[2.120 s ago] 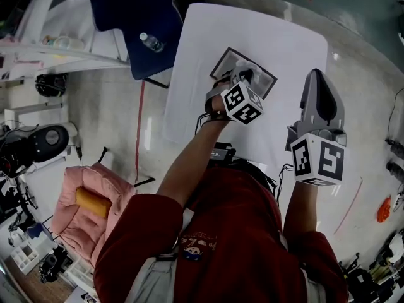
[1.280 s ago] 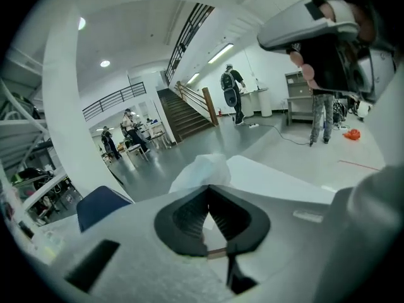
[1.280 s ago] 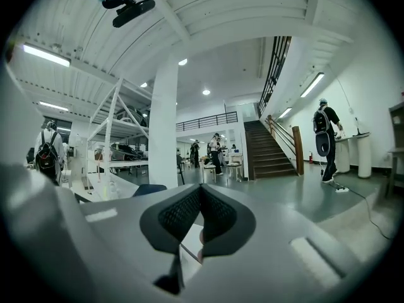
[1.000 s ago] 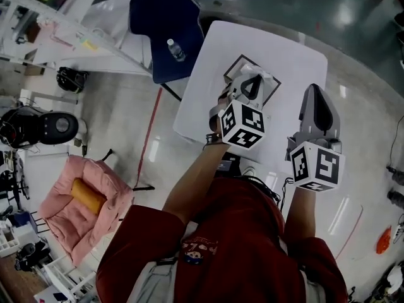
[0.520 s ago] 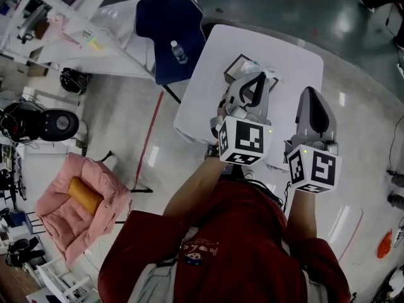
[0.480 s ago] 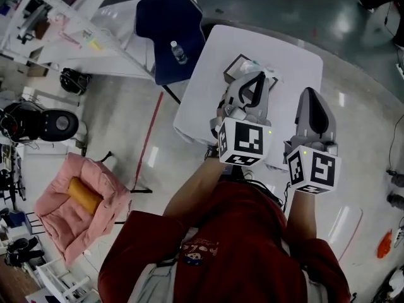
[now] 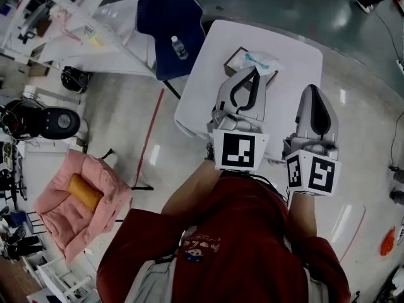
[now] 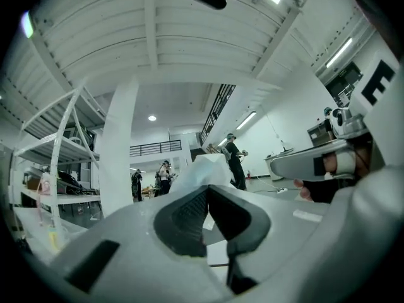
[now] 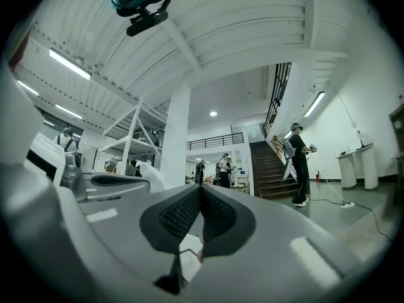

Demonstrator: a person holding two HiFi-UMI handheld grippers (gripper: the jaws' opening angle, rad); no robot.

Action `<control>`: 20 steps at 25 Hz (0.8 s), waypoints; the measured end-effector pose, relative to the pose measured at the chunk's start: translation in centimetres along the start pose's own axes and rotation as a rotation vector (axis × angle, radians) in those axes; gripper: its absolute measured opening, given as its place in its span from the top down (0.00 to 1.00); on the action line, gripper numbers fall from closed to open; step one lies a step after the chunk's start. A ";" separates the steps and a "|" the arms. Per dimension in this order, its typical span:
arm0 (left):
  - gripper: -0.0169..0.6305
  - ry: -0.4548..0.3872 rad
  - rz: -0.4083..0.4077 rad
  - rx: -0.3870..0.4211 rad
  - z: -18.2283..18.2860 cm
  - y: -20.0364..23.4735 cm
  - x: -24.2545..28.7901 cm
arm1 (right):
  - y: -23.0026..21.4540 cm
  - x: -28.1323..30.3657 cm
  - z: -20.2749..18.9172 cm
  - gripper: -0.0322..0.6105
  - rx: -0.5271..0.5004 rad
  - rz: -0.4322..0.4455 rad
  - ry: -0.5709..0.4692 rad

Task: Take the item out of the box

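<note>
A dark-rimmed tissue box [image 7: 234,58] lies at the far side of the white table [image 7: 293,49]. A white tissue [image 7: 261,60] rises from it. My left gripper [image 7: 255,71] is raised above the box and shut on that tissue. In the left gripper view the tissue [image 8: 203,171] sticks out past the closed jaw tips of the left gripper [image 8: 206,190]. My right gripper [image 7: 314,91] hovers to the right of the box, shut with nothing in it. In the right gripper view the right gripper [image 9: 201,189] has its pads together, and the tissue [image 9: 153,174] shows at the left.
A blue chair [image 7: 170,17] with a water bottle [image 7: 179,47] on it stands left of the table. A pink cushioned seat [image 7: 82,197] sits on the floor at lower left, shelving at upper left. Several people stand far off in the hall.
My left gripper has lifted up and back from the box, drawing the tissue up with it. The right gripper has stayed beside it, shut.
</note>
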State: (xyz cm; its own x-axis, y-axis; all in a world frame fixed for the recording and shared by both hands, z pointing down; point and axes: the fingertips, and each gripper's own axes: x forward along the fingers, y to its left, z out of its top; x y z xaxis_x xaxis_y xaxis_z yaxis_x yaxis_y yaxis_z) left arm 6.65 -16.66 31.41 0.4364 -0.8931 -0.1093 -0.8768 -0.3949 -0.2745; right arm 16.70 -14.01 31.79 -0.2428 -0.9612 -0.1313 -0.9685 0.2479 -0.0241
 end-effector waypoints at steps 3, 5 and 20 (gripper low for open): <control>0.97 -0.036 0.006 0.003 0.4 0.2 -1.0 | 0.7 -0.2 0.3 0.95 -0.006 0.008 -0.019; 0.97 -0.049 -0.003 0.003 0.5 0.2 -1.4 | 1.1 -0.3 0.4 0.95 -0.012 0.014 -0.024; 0.97 -0.170 0.005 -0.124 0.0 -0.2 -4.8 | 3.6 -1.5 0.6 0.95 -0.062 0.049 -0.079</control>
State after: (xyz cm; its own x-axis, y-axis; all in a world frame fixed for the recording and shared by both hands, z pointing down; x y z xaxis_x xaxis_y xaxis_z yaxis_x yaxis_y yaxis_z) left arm 4.72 -12.29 31.98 0.4510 -0.8499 -0.2726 -0.8924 -0.4239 -0.1549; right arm 13.58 -11.59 31.28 -0.2867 -0.9350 -0.2087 -0.9579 0.2836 0.0457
